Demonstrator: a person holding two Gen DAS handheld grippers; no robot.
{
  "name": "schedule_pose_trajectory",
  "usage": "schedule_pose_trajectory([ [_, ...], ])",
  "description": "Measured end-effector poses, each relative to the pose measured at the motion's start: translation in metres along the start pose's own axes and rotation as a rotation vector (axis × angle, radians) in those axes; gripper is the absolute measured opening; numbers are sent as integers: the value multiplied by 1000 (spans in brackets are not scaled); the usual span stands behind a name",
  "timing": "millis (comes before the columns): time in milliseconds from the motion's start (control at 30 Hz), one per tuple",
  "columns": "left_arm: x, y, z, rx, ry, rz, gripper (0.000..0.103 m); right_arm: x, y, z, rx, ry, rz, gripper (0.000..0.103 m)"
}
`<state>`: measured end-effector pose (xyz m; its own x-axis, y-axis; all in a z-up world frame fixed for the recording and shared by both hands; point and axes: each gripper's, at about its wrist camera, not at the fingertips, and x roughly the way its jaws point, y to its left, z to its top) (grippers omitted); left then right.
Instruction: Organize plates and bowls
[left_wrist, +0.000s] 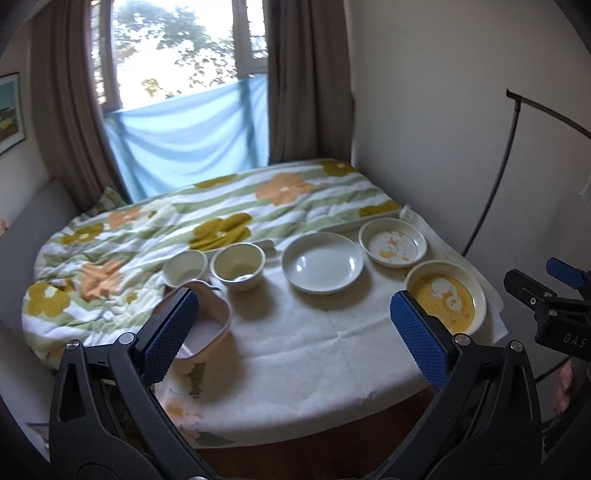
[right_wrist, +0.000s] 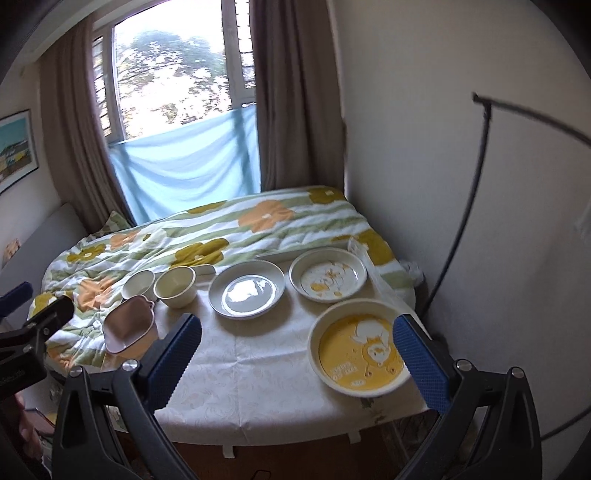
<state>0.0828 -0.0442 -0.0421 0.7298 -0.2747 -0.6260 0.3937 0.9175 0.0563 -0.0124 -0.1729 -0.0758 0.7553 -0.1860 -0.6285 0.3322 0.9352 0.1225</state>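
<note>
On a white-clothed table (left_wrist: 295, 343) sit a plain white plate (left_wrist: 322, 262) (right_wrist: 246, 288), a cream plate with orange print (left_wrist: 392, 242) (right_wrist: 328, 275), a yellow-centred cartoon plate (left_wrist: 446, 295) (right_wrist: 360, 352), two cream bowls (left_wrist: 238, 266) (left_wrist: 185, 267) (right_wrist: 175, 286) (right_wrist: 138, 284) and a pink bear-shaped dish (left_wrist: 207, 321) (right_wrist: 128, 328). My left gripper (left_wrist: 295, 332) hovers open over the table's near part, its left finger in front of the pink dish. My right gripper (right_wrist: 297, 356) is open too, its right finger beside the yellow plate. Neither holds anything.
A flowered quilt (left_wrist: 184, 221) covers the bed behind the table, under a curtained window (left_wrist: 177, 74). A white wall (left_wrist: 443, 129) and a thin black cable (left_wrist: 491, 206) lie to the right. The table's front edge (right_wrist: 295, 435) is near me.
</note>
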Motion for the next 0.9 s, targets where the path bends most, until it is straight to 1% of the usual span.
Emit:
schedule_pose_trajectory([
  [100,44,-17,2,30,82,-101,103,17,-27,-16,67,54,-23,103],
  [233,103,-48,3,43,179,-256,103,43,-67,-32,158,119,-44,103],
  [267,117,-58,3,53,205,-287,103,51,-77,-36,179,134,-46,103],
  [333,149,-79,4,81,256,-321,103,68,-96,-41,214,161,-45,102],
  [433,198,-105,3,103,345,-392,102,95,-123,-49,268,208,-22,95],
  [500,225,-122,1,125,395,-429,99,113,-140,-57,310,241,-11,86],
  [533,240,-130,0,138,417,-443,96,122,-148,-59,334,254,9,83],
  [600,269,-146,-4,155,466,-476,91,141,-163,-66,381,281,41,71],
  [700,306,-164,-9,176,527,-504,82,169,-181,-72,432,321,73,62],
  [767,325,-173,-14,191,562,-517,70,181,-190,-75,450,341,78,59],
  [800,332,-177,-16,200,580,-523,67,187,-194,-75,456,351,75,58],
  [833,339,-180,-17,206,593,-530,59,189,-195,-76,459,359,74,56],
  [867,343,-183,-19,211,605,-539,53,191,-197,-76,460,364,78,52],
  [900,347,-185,-20,216,618,-545,50,194,-199,-77,460,369,81,46],
])
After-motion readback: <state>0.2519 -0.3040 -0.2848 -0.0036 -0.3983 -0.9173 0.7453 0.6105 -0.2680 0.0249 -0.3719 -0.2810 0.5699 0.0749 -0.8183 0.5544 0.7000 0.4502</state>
